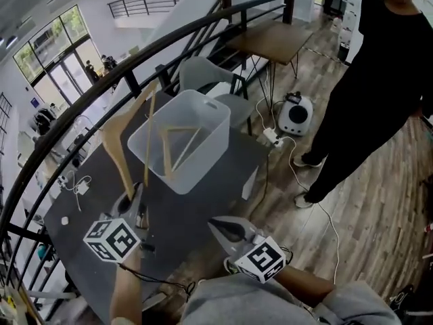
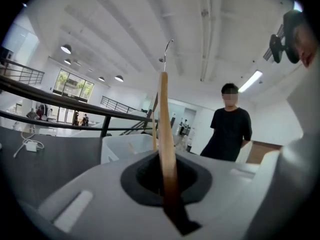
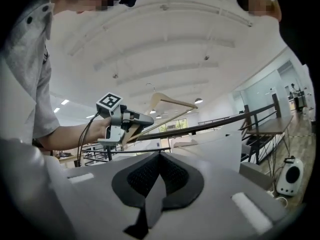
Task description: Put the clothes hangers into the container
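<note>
The step in hand looks like carrying the held piece across to the bin, and to do it well the left gripper (image 1: pixel 132 202) should swing toward 1 o'clock over the open rim of the translucent plastic container (image 1: pixel 206 158). It should tip the hanger flat enough that both arms clear the walls, and only part its jaws once the wood is low inside. A release from height could bounce it off the second wooden hanger (image 1: pixel 177 146) already lying there. The left jaws are clamped tight on one end of the pale wooden hanger (image 1: pixel 114 153), which stands up from them toward 12 o'clock, its shoulder above the dark table (image 1: pixel 189 215) just left of the bin. The right gripper (image 1: pixel 222 226) sits at 5 o'clock of the bin, jaws pressed together with nothing between them. The hanger is light, unvarnished-looking wood with a thin crossbar and a slim metal hook. It is rigid but long, so I judge it will swing in the grip.
</note>
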### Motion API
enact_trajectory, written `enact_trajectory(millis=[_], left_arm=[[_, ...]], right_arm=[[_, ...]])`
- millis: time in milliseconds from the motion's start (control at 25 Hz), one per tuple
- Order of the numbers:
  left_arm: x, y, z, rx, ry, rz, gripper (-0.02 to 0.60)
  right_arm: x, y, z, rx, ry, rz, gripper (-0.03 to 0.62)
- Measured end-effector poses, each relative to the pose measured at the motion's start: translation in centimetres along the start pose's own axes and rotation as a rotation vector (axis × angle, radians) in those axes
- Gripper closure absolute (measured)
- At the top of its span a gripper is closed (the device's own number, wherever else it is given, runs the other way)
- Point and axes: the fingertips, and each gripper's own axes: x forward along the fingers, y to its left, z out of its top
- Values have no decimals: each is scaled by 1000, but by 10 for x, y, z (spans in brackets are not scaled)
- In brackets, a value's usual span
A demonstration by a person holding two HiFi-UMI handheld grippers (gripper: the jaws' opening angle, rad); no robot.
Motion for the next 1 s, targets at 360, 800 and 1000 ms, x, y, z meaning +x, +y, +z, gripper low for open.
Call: enact_trajectory(millis=[360,800,1000], left_arm=[[94,-22,-26,-195,252,-138,574],[139,2,-53,-439,416,-85,572],[142,25,-54,-374,458,54,569]], right_arm=[[-20,-46,3,48,-22,-122,597],[-42,-85,3,66,-55,-195,597],[-47,-96,6,72,-56,-207,597]])
